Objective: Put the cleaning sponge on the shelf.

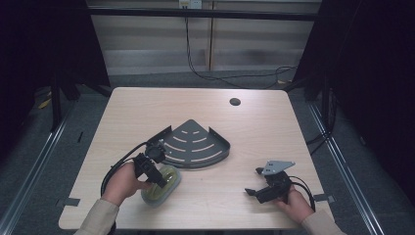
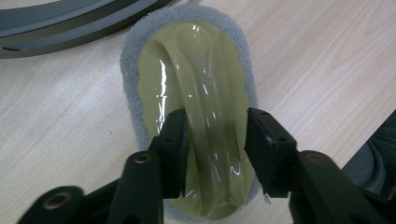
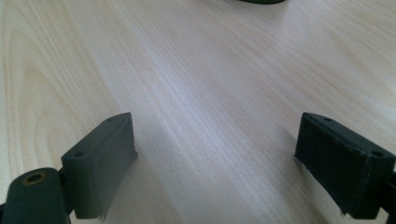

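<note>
Left claw (image 1: pixel 157 179) sits near the bench's (image 1: pixel 254 127) front-left part, jaws clamped on the raised glossy handle of a yellow-green scrubber (image 1: pixel 161 185) w/ a grey foam rim. In the left gripper view the two jaws (image 2: pixel 217 154) press the handle ridge from both sides; the scrubber (image 2: pixel 196 84) lies flat on the wood, foam edge just beside the curved front wall of the dark rack (image 2: pixel 70 23). The fan-shaped slotted rack (image 1: pixel 195 142) sits mid-bench, its rounded edge toward the person, scrubber close to its front-left corner. Bare wood runs right of the scrubber to the right claw (image 1: pixel 252 192), well apart from it. Right claw is near the front-right edge, jaws spread wide w/ bare bench betw. them in the right gripper view (image 3: pixel 212 163). Round hole (image 1: pixel 235 102) near the far edge; far half of bench is bare.
</note>
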Motion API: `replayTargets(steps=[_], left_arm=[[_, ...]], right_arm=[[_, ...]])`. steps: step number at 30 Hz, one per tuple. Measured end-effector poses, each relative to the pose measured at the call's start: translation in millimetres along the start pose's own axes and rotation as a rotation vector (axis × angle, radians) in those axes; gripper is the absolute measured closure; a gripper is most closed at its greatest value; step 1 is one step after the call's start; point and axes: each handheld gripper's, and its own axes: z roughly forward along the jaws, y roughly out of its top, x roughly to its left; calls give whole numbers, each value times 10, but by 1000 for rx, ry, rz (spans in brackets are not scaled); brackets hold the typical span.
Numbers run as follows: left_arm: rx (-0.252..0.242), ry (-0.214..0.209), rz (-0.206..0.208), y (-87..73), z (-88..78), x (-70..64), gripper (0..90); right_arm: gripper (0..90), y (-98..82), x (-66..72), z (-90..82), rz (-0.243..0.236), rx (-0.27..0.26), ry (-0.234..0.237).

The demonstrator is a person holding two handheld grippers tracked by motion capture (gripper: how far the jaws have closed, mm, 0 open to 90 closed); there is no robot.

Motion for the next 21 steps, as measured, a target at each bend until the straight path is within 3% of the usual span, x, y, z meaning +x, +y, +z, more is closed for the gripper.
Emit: replayTargets(steps=[6,14,21], left_arm=[[10,9,2,-7,-2,-1,707],[18,39,-1,-35,-57,4,717],[24,35,-7,-60,-149,28,718]], right_arm=[[115,0,0,0,0,0,0],[114,0,-1,0,0,0,1],[114,0,0,0,0,0,1]])
